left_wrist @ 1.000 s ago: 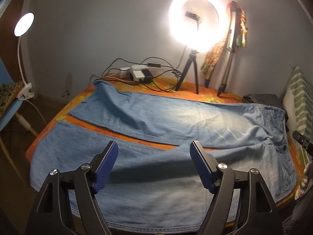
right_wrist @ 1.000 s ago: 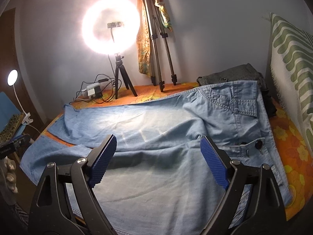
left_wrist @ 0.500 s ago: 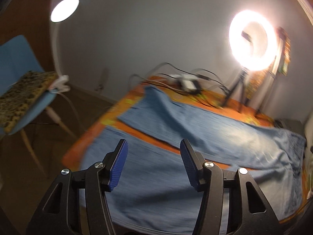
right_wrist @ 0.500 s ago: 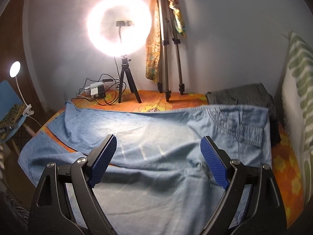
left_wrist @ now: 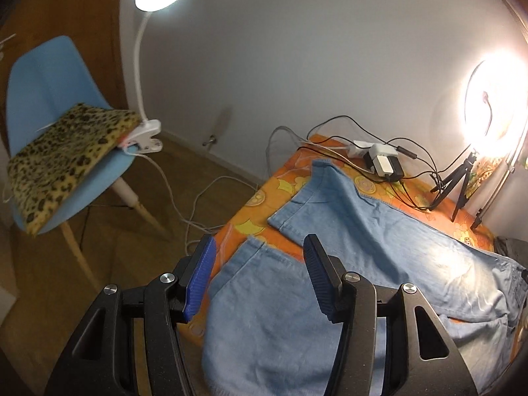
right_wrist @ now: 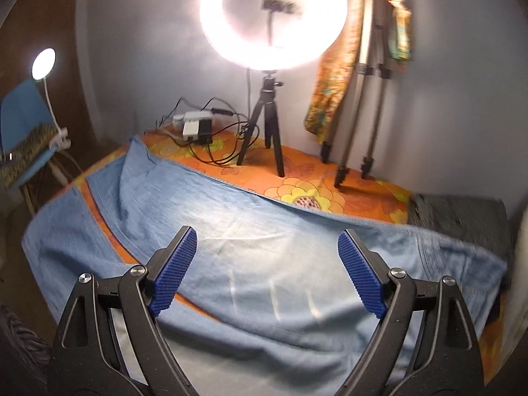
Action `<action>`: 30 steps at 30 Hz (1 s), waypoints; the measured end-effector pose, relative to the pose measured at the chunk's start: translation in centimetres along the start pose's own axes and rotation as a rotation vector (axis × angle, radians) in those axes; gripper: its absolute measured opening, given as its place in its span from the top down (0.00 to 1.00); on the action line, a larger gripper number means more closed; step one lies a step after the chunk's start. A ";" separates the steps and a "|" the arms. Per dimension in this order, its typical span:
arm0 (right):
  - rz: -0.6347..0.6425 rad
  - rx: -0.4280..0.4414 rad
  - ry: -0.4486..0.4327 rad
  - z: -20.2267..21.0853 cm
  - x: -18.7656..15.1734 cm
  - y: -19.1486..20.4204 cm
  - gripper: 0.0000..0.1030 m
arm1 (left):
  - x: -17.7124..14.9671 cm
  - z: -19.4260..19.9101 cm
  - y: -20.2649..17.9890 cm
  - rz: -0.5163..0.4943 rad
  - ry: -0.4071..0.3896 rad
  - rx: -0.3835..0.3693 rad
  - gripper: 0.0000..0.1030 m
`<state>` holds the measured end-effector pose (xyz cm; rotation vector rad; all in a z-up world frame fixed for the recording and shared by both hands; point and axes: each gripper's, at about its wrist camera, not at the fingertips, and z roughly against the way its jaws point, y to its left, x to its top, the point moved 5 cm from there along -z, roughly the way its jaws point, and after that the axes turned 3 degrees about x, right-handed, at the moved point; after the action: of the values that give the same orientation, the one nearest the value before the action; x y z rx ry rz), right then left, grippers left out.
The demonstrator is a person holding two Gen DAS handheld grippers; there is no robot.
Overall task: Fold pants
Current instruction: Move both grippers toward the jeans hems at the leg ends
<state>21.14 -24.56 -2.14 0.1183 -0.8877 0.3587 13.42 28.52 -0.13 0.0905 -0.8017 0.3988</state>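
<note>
Across the orange flowered bedspread (left_wrist: 260,198) lie the light blue denim pants (left_wrist: 379,247) spread flat with legs apart, ready for folding, while left tongs (left_wrist: 259,275) and right tongs (right_wrist: 265,272) hover gaping, empty, above the near leg

Both tools (left_wrist: 255,277) (right_wrist: 267,272) agape, empty.

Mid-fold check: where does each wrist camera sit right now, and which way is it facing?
Left wrist: behind the open left gripper, above the light blue denim pants, facing their hem end, the blue chair and floor.
Right wrist: behind the open right gripper, facing across the pants toward the wall.
Shared: pants, lit ring light, orange floral bedcover.
</note>
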 end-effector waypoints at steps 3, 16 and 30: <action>0.050 0.004 0.034 -2.6 1.2 -0.3 0.12 | 1.3 -2.6 -1.9 -0.026 0.029 -0.030 0.47; 0.212 0.117 0.298 -15.3 2.9 -3.8 0.12 | 5.9 -14.8 -11.7 -0.062 0.247 -0.151 0.38; 0.209 0.198 0.425 -21.9 1.7 -8.4 0.12 | 9.7 -27.9 -14.6 0.121 0.414 -0.055 0.32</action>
<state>41.23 -26.53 -14.21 0.1263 -0.4427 0.6407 44.06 24.49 -11.58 -0.0914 -0.4095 0.4898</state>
